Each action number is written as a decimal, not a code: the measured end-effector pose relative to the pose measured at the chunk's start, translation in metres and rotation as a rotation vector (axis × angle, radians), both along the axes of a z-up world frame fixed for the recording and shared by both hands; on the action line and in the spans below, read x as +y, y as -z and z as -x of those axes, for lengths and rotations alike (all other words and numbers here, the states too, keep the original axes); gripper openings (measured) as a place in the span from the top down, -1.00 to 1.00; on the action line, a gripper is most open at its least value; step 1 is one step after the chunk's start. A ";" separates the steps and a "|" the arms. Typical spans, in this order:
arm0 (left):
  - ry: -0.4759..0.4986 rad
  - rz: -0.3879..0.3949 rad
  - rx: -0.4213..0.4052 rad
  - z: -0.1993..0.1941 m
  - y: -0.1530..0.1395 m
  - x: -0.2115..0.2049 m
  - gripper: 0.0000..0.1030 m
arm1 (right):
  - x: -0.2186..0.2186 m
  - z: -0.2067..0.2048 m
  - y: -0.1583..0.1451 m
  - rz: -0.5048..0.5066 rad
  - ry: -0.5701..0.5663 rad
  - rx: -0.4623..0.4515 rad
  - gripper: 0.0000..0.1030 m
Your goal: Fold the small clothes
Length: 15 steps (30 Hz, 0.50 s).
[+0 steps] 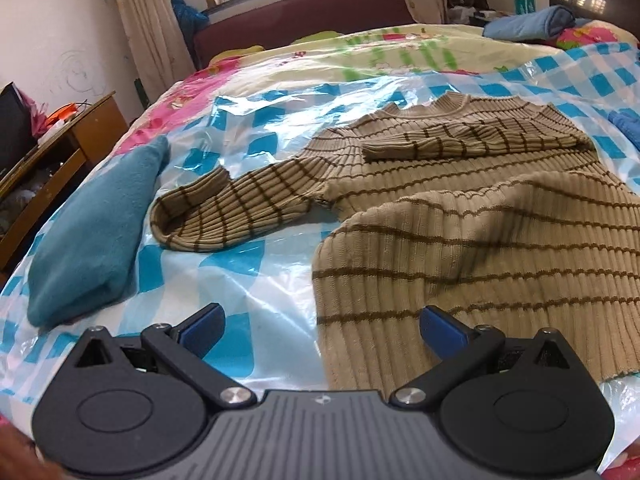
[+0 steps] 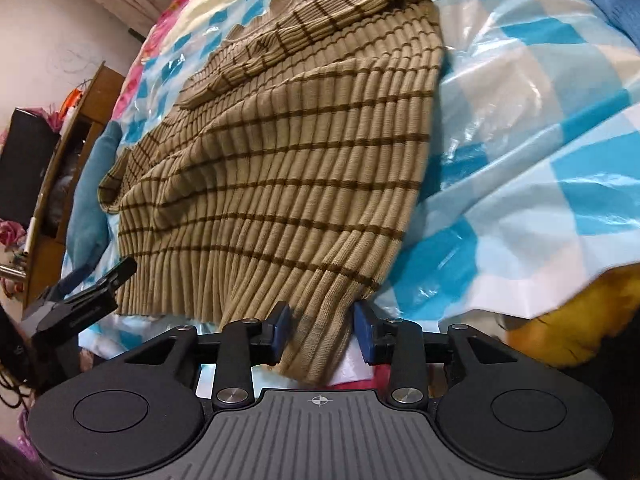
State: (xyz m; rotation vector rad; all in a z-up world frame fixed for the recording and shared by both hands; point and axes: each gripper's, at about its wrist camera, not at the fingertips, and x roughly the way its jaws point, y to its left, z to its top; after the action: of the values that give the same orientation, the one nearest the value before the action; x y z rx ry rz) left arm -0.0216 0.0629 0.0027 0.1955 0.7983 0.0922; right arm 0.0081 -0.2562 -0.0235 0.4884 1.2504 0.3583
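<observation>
A tan ribbed sweater (image 1: 460,216) with brown stripes lies on a blue-and-white checked plastic sheet (image 1: 248,280) spread over the bed. One sleeve (image 1: 476,142) is folded across the chest, and the other sleeve (image 1: 232,208) sticks out to the left. My left gripper (image 1: 322,328) is open just above the sheet at the sweater's lower left corner, holding nothing. In the right wrist view the sweater (image 2: 288,168) fills the middle. Its lower right hem corner (image 2: 316,344) hangs loosely between the pads of my right gripper (image 2: 322,332), which do not press on it. One of the left gripper's black fingers (image 2: 116,276) shows at the hem's left end.
A folded teal cloth (image 1: 92,240) lies left of the sweater. A rolled blue cloth (image 1: 536,24) sits at the bed's far right, under a dark red headboard (image 1: 304,12). A wooden desk (image 1: 60,148) stands beside the bed on the left. Something yellow (image 2: 580,320) lies at the near right edge.
</observation>
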 end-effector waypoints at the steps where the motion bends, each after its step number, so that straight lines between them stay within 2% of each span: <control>1: -0.001 0.005 0.000 0.001 0.000 0.000 -1.00 | 0.000 0.000 -0.001 -0.017 -0.003 -0.001 0.68; 2: 0.002 0.009 0.001 0.002 -0.001 0.000 -1.00 | 0.000 -0.001 -0.002 -0.031 -0.006 -0.001 0.77; 4: 0.012 0.010 0.004 0.004 -0.001 -0.002 -1.00 | -0.006 0.002 -0.011 -0.048 -0.007 -0.019 0.80; 8: 0.043 0.028 0.021 0.010 -0.006 -0.005 -1.00 | -0.025 0.010 -0.043 -0.018 -0.016 -0.079 0.83; 12: 0.073 0.069 0.041 0.020 -0.011 -0.007 -1.00 | -0.045 0.022 -0.065 0.112 -0.042 -0.073 0.84; 15: 0.080 0.089 0.081 0.020 -0.002 -0.010 -1.00 | -0.057 0.024 -0.065 0.186 -0.025 -0.043 0.84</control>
State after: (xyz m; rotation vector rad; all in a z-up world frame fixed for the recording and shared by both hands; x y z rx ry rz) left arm -0.0421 0.0528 0.0051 0.1473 0.8723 -0.0267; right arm -0.0162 -0.3131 0.0420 0.3045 1.2352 0.2695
